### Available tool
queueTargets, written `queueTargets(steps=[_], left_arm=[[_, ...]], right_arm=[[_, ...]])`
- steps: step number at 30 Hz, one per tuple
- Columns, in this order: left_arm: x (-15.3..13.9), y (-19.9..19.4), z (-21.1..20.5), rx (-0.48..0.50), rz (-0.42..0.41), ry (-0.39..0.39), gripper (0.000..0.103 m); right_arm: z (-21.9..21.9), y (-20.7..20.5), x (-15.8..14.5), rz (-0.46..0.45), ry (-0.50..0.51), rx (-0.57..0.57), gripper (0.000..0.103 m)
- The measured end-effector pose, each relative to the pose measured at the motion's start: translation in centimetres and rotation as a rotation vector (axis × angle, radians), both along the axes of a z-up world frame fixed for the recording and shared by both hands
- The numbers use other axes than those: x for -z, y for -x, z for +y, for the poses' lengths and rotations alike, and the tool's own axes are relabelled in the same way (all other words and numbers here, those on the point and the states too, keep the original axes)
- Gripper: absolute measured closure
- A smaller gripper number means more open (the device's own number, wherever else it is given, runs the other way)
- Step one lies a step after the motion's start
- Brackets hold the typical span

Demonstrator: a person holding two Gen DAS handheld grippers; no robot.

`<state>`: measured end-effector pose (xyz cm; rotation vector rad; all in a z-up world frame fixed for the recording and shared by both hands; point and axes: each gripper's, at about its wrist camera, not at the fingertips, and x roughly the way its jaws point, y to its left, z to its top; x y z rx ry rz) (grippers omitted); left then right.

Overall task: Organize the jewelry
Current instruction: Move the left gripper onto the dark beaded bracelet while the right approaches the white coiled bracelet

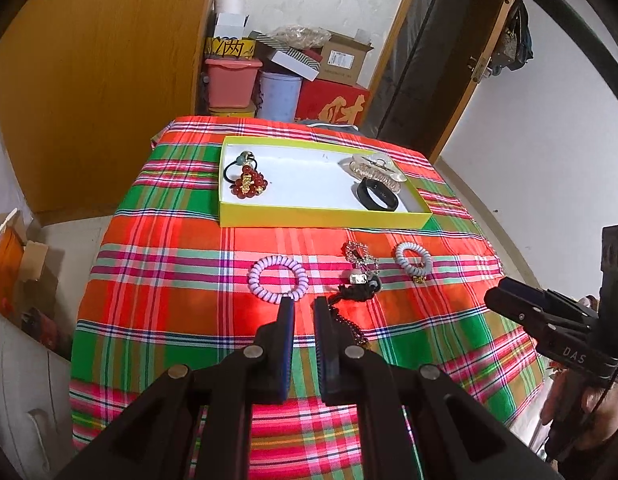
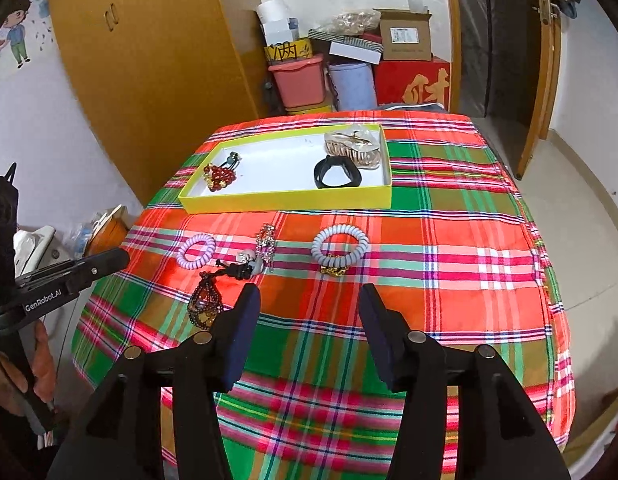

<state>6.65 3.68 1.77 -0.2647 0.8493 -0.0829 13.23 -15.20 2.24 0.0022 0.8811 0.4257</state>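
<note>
A yellow-rimmed tray (image 1: 321,219) (image 2: 285,199) on the plaid table holds a red bead hair tie (image 1: 247,182) (image 2: 220,176), a black bangle (image 1: 376,195) (image 2: 336,172) and a clear claw clip (image 1: 373,168) (image 2: 355,145). In front of it lie a lilac coil hair tie (image 1: 278,279) (image 2: 196,251), a rhinestone clip (image 1: 359,254) (image 2: 266,240), a black cord charm with beads (image 1: 355,292) (image 2: 207,300) and a pale blue coil tie (image 1: 413,259) (image 2: 340,246). My left gripper (image 1: 303,304) is slightly open and empty, just short of the lilac tie and the charm. My right gripper (image 2: 307,294) is wide open and empty, short of the blue tie.
The plaid cloth (image 1: 169,272) drapes over the table edges. Boxes and tubs (image 1: 289,76) are stacked behind the table, beside a wooden wardrobe (image 1: 101,80). A door (image 2: 543,72) stands open at the right. Clutter (image 1: 17,264) lies left of the table.
</note>
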Motion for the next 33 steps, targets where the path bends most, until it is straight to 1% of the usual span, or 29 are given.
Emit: queueTargets(steps=[3, 5, 6, 7, 14, 22, 30, 33], left_arm=[[0.3, -0.1, 0.2, 0.005, 0.002, 0.010, 0.093], [0.6, -0.3, 0.2, 0.011, 0.008, 0.022, 0.086], [0.7, -0.4, 0.1, 0.015, 0.009, 0.028, 0.079], [0.8, -0.5, 0.1, 0.020, 0.009, 0.033, 0.078], [1.5, -1.8, -1.1, 0.059, 0.020, 0.040, 0.077], [3.1, -3.4, -2.6, 0.113, 0.048, 0.049, 0.077], [5.4, -4.2, -3.2, 0.128, 0.107, 0.063, 0.077], [5.8, -4.6, -3.3, 0.128, 0.115, 0.064, 0.077]], right_arm=[[0.2, -0.2, 0.3, 0.011, 0.001, -0.008, 0.049], [0.4, -0.3, 0.6, 0.021, 0.005, -0.012, 0.049], [0.4, -0.3, 0.7, 0.023, 0.006, -0.014, 0.049], [0.4, -0.3, 0.9, 0.024, 0.009, -0.014, 0.049], [0.2, -1.1, 1.6, 0.048, 0.029, -0.007, 0.049], [0.2, -2.4, 2.2, 0.060, 0.041, 0.003, 0.049], [0.2, -3.7, 3.2, 0.082, 0.047, 0.012, 0.049], [0.2, -4.2, 3.7, 0.091, 0.050, 0.013, 0.049]])
